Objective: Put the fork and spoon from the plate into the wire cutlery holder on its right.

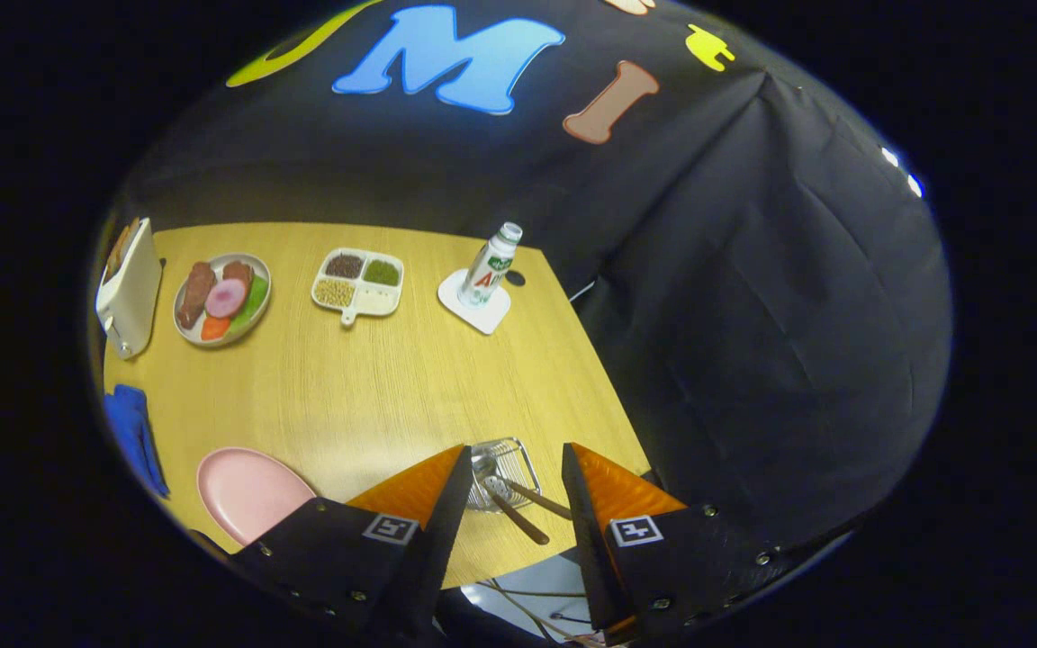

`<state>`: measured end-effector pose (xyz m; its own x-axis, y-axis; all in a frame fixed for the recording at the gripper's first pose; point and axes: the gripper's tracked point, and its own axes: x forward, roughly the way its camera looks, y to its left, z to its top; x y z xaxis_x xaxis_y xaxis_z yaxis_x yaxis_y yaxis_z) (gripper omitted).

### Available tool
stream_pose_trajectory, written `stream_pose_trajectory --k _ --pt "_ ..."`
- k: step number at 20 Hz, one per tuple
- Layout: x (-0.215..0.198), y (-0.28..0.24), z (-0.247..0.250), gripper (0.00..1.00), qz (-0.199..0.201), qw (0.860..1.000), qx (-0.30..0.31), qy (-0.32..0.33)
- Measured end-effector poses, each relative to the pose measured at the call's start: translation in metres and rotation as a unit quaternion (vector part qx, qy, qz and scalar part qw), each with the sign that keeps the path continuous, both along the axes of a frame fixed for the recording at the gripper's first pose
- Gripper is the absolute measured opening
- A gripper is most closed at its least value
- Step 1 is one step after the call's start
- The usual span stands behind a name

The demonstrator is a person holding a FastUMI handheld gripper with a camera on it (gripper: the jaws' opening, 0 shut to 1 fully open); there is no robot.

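The wire cutlery holder [502, 470] stands near the table's front right corner, seen between my two fingers. Two wooden-handled utensils, the fork [536, 498] and spoon [518, 519], lean in it with their handles pointing toward me. The pink plate [248, 492] lies to the holder's left, beside my left finger, with nothing on its visible part. My gripper [514, 463] is open and raised above the holder, holding nothing.
On the wooden table [374, 387] farther back sit a plate of food [222, 298], a white divided dish of grains [358, 283] and a bottle [491, 266] on a white coaster. A white toaster [130, 292] and a blue cloth [131, 432] are at the left edge.
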<state>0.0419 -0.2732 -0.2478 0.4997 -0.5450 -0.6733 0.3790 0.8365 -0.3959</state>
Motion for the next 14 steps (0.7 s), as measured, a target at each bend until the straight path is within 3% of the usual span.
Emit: stream_pose_trajectory --k 4,9,14 --pt "0.022 0.031 0.064 0.63 0.028 0.989 0.005 -0.144" --pt "0.028 0.077 0.154 0.62 0.072 0.943 0.004 -0.326" --pt "0.03 0.127 0.203 0.62 0.138 0.901 0.013 -0.411"
